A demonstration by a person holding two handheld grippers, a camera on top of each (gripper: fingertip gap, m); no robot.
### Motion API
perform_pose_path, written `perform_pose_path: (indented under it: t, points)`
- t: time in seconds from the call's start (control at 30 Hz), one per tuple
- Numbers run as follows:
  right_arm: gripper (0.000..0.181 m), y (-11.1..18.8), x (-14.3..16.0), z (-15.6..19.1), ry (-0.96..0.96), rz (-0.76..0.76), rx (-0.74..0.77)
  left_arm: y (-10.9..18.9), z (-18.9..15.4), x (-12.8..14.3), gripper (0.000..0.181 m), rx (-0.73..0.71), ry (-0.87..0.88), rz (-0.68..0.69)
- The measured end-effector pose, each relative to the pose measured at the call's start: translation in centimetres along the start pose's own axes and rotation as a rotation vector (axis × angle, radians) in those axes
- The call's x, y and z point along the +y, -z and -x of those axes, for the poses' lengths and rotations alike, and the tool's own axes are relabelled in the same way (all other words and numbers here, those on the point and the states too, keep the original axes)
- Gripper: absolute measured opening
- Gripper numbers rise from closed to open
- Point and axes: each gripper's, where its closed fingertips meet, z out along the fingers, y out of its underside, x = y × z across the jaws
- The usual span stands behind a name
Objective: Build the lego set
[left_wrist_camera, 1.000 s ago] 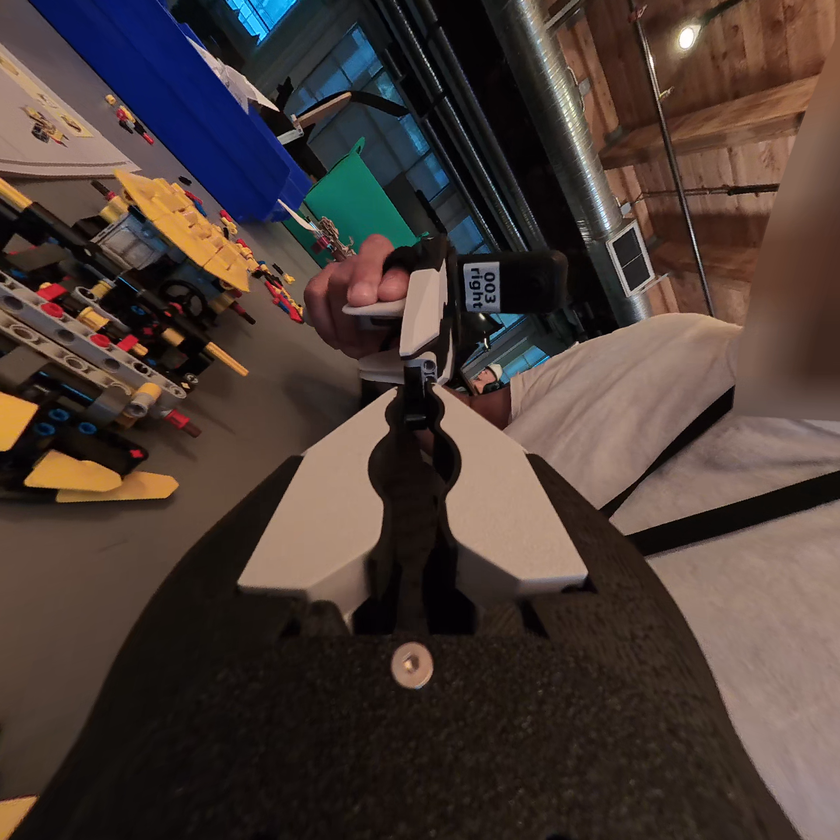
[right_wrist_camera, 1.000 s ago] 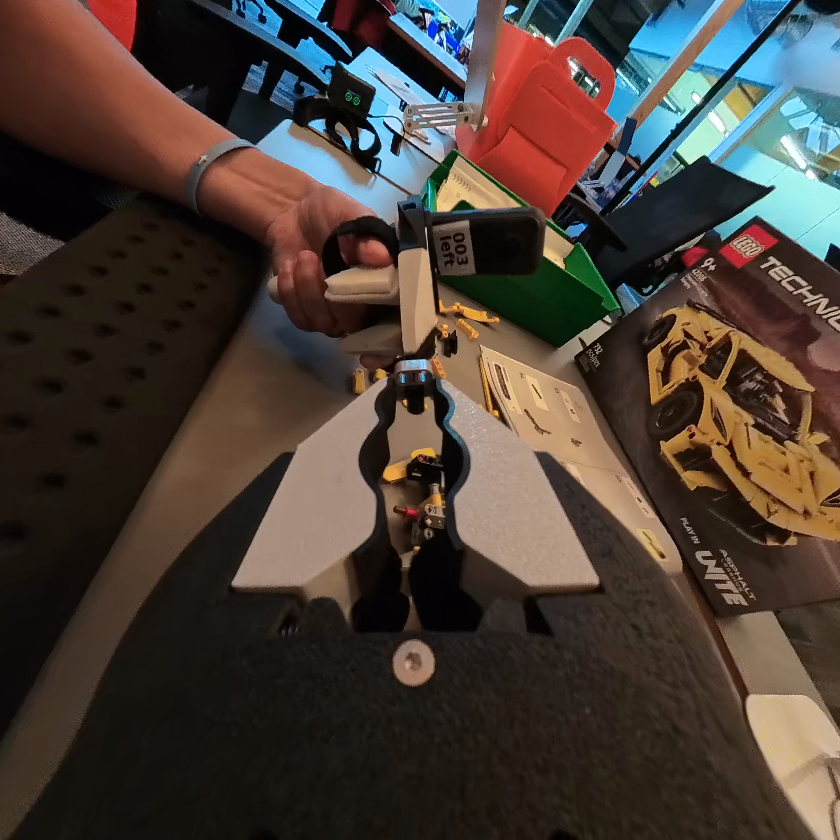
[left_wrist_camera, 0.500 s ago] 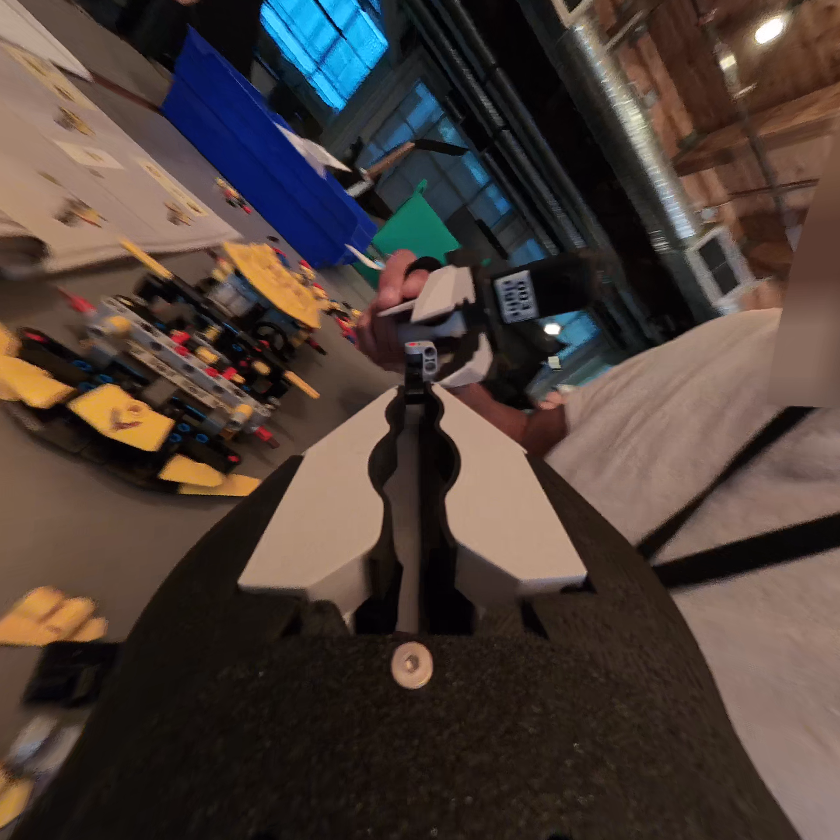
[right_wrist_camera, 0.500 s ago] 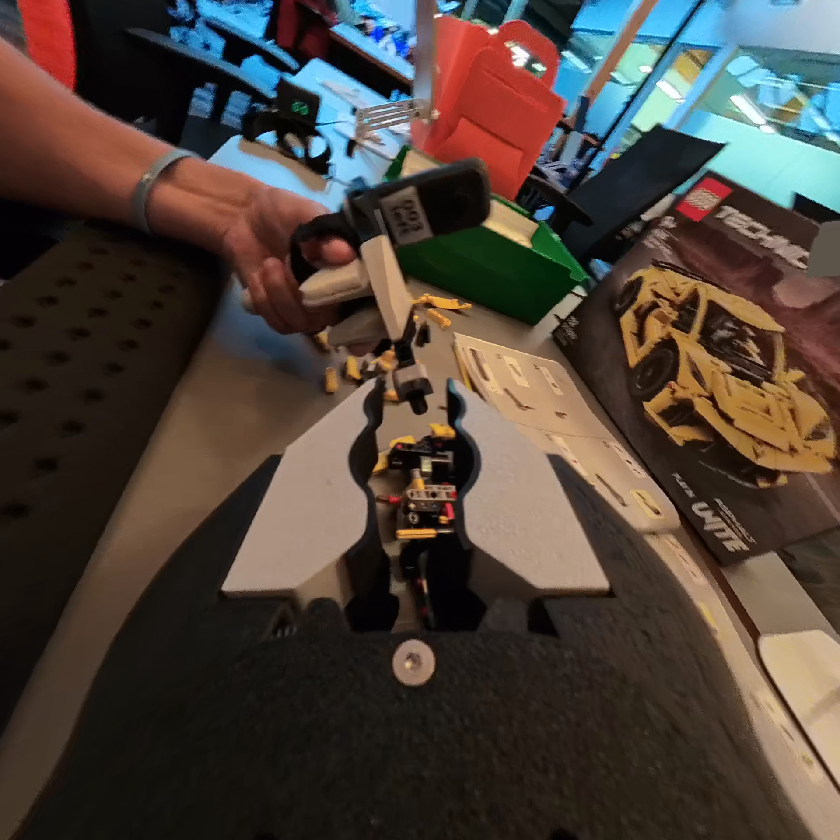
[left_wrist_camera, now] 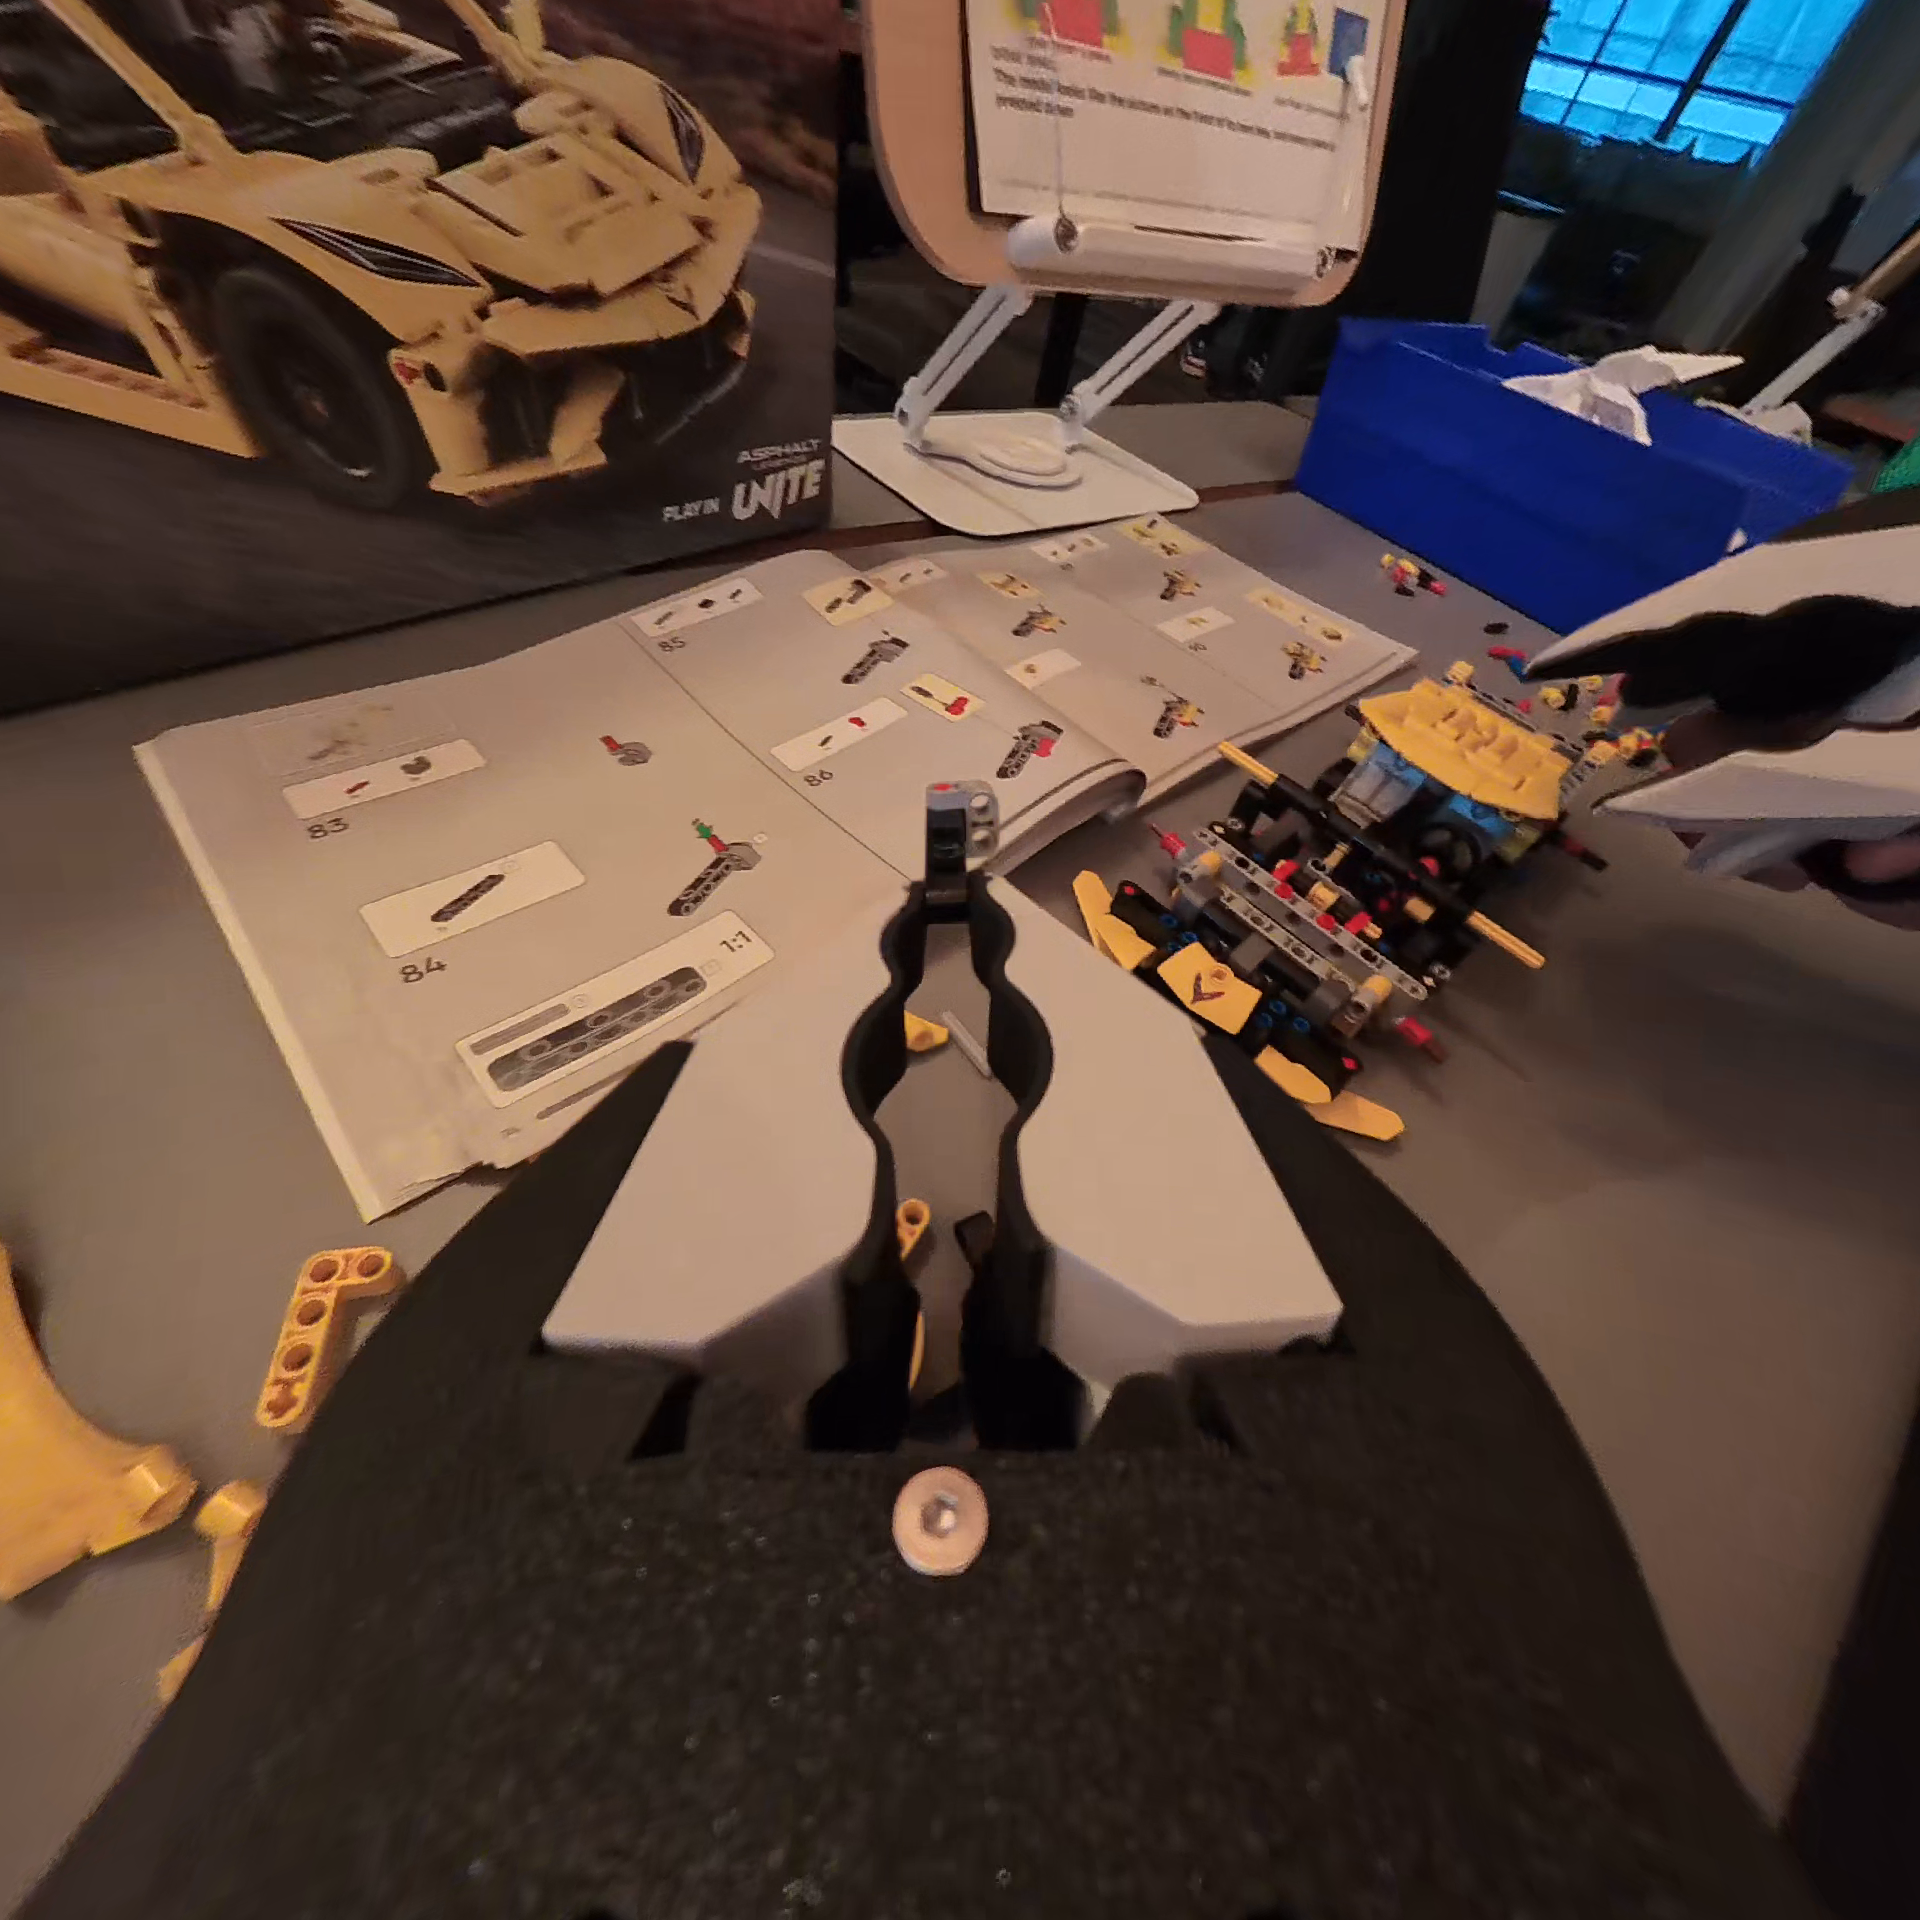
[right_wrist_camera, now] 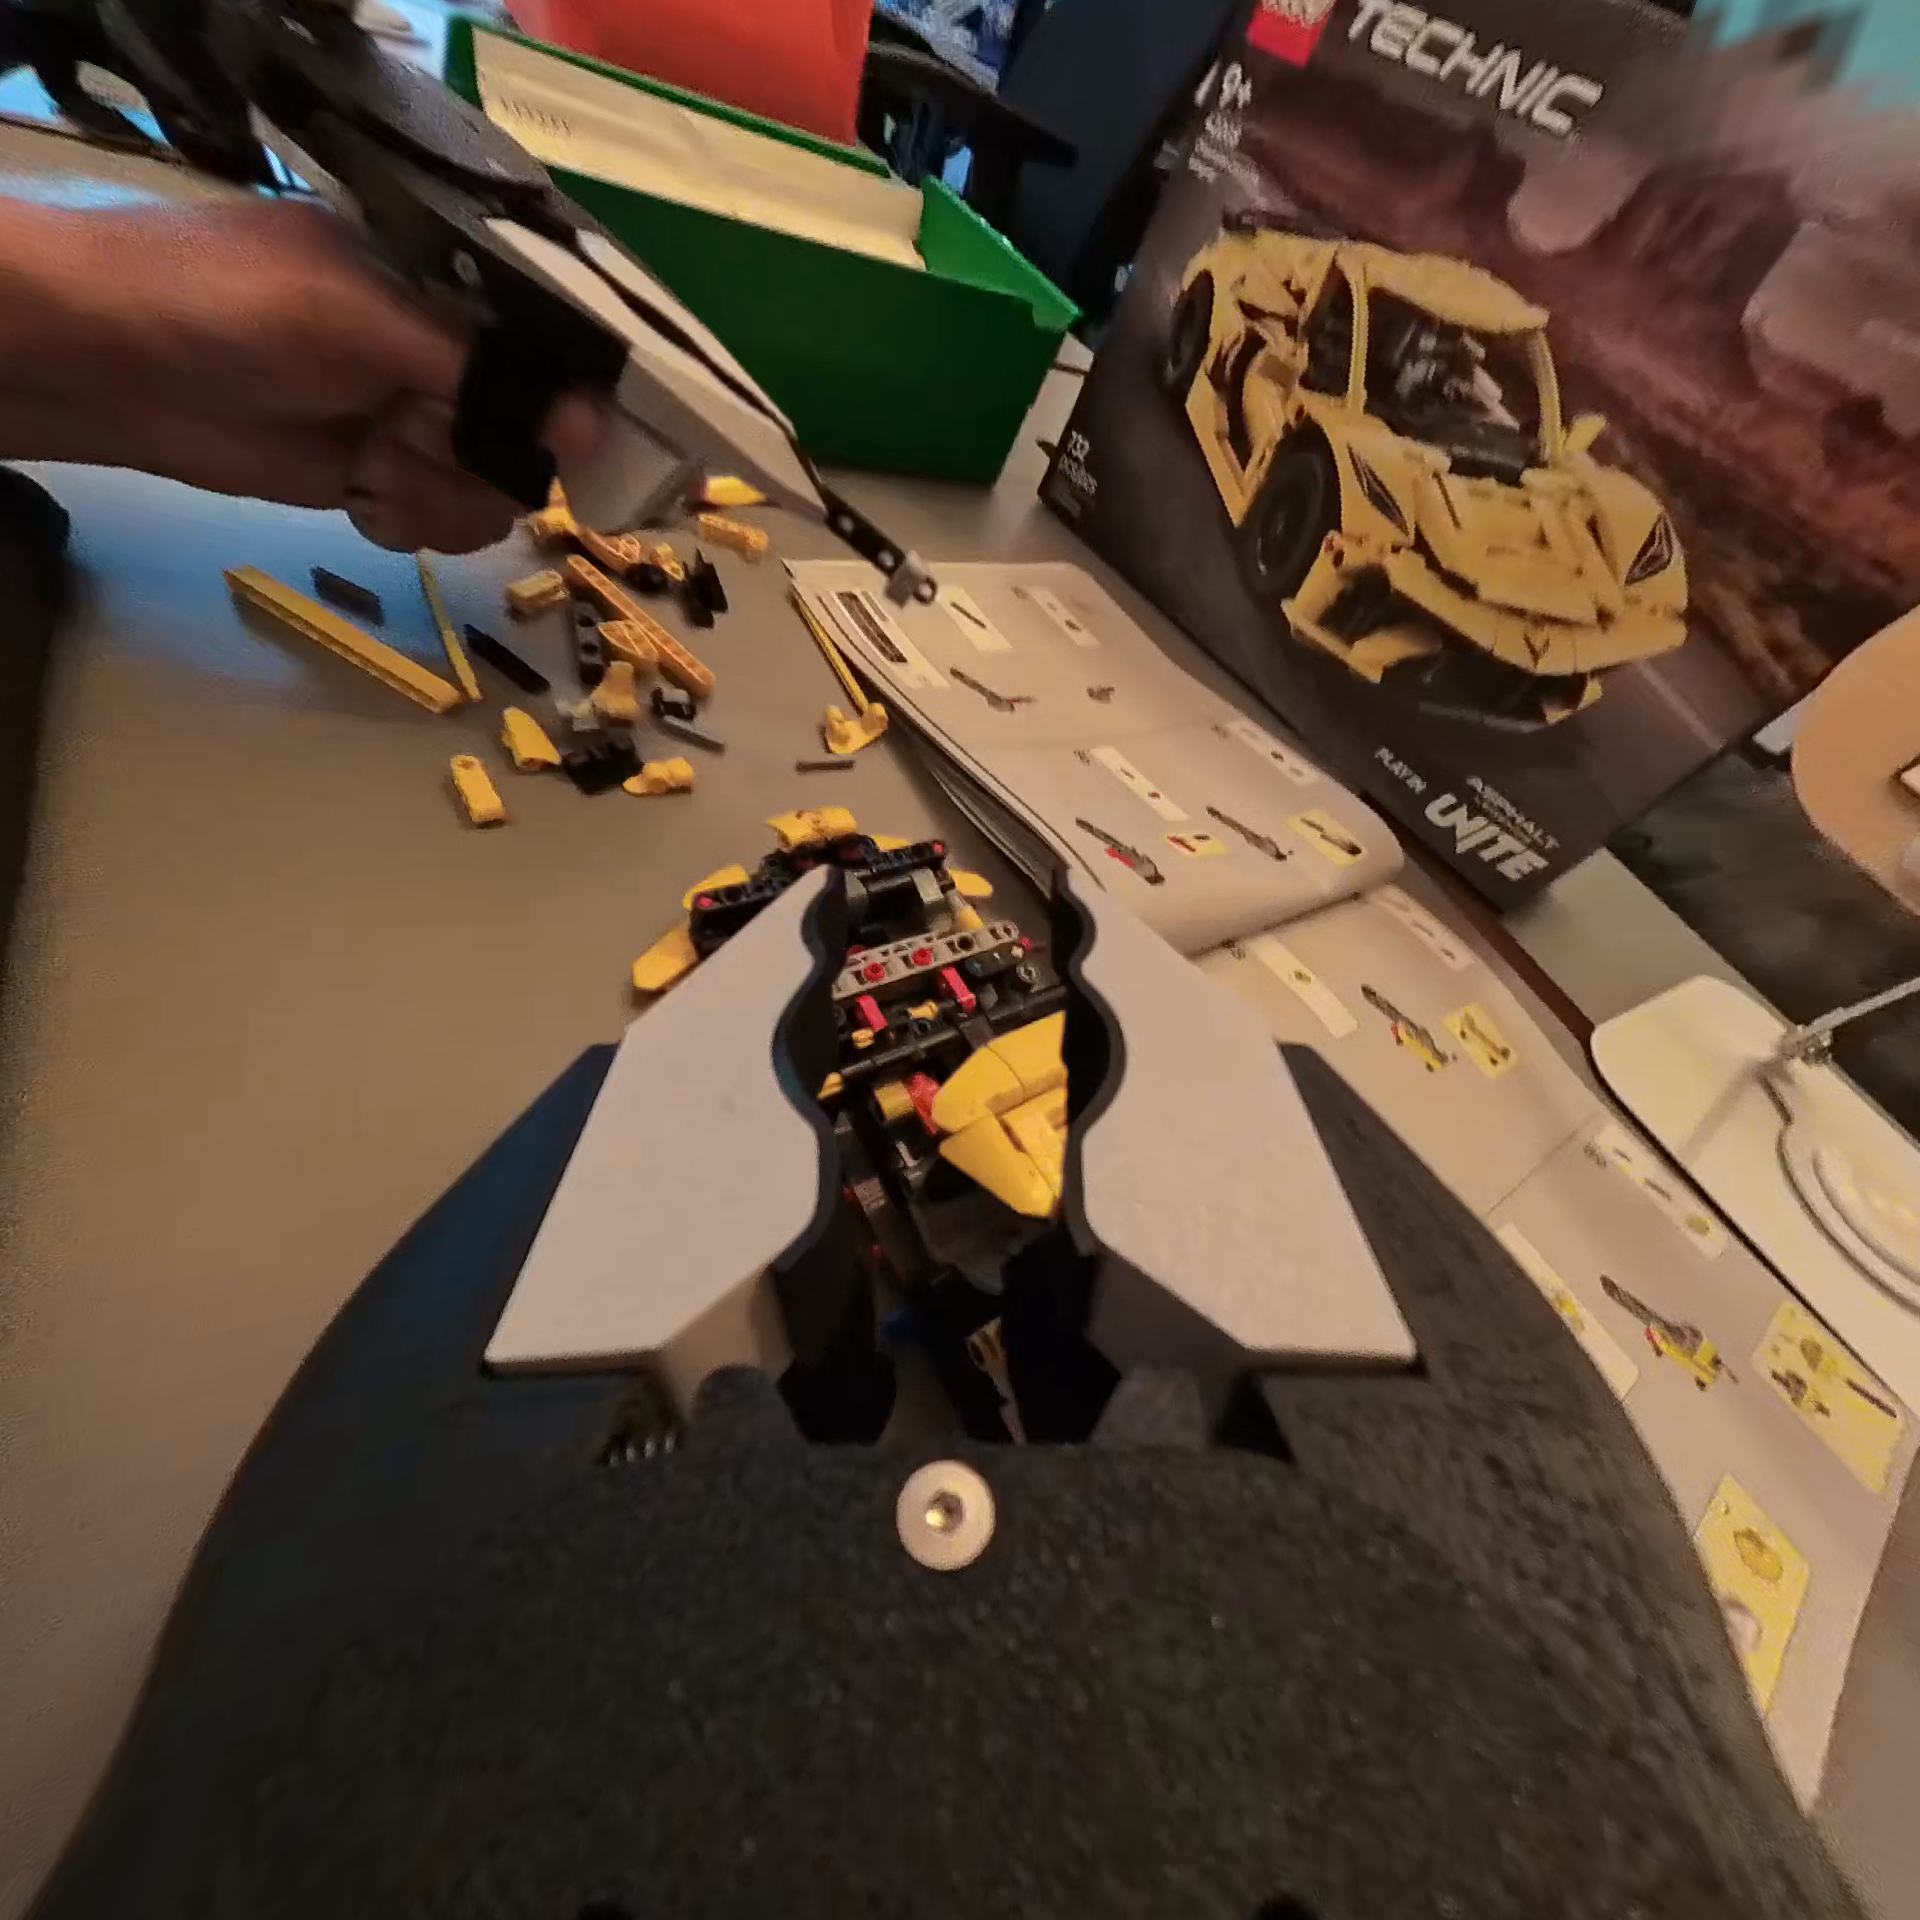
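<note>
Grey desk fills both views, with a large dark lego box picturing a yellow car standing at the upper left of the left wrist view and an open grey instruction booklet lying flat before it. At frame centre the left gripper has its jaws pressed together on a small black-and-grey lego piece with a red pin, held above the booklet's right page. Right of centre sits the partly built yellow, black and grey lego chassis, with a blue plastic bin behind it at the upper right. In the right wrist view, the right gripper hangs over that chassis with its jaws spread and holding nothing. Loose yellow and black lego parts lie scattered at the left of that frame, near a green plastic bin.
</note>
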Motion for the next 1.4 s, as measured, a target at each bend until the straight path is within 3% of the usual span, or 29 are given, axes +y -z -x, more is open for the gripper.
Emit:
perform_pose_path:
  t: [0.1, 0.47, 0.7, 0.8, 0.93, 1.03, 1.23, 1.4]
  points:
    - [0.046, 0.1, 0.2, -1.0, -0.022, 0.013, 0.047, -0.3, 0.2, 0.5, 0.008, -0.009, 0.019, 0.02]
    - [0.039, 0.4, 0.1, -1.6, -0.063, -0.002, 0.054, -0.1, 0.2, 0.3, 0.008, 0.047, 0.133, -0.014]
    - [0.037, 0.6, 0.2, -2.2, -0.06, 0.012, 0.085, -0.2, -0.5, 0.6, 0.007, 0.045, 0.093, 0.009]
    - [0.038, 0.8, 0.5, -3.1, -0.105, 0.014, 0.11, -0.2, -2.3, 0.1, 0.007, 0.084, 0.081, 0.006]
    - [0.037, 1.3, 1.1, -4.9, -0.178, 0.019, 0.168, -0.1, -7.8, -1.2, 0.007, 0.226, 0.083, -0.022]
    - [0.037, 1.7, 1.7, -6.0, -0.235, 0.028, 0.199, -1.1, -10.2, -1.1, 0.007, 0.238, 0.035, -0.027]
    - [0.037, 2.0, 1.8, -6.6, -0.265, 0.029, 0.208, -1.6, -11.0, -1.5, 0.007, 0.271, 0.011, -0.096]
    - [0.035, 2.0, 1.5, -6.2, -0.239, 0.026, 0.205, -1.9, -11.1, -0.4, 0.007, 0.298, 0.035, -0.047]
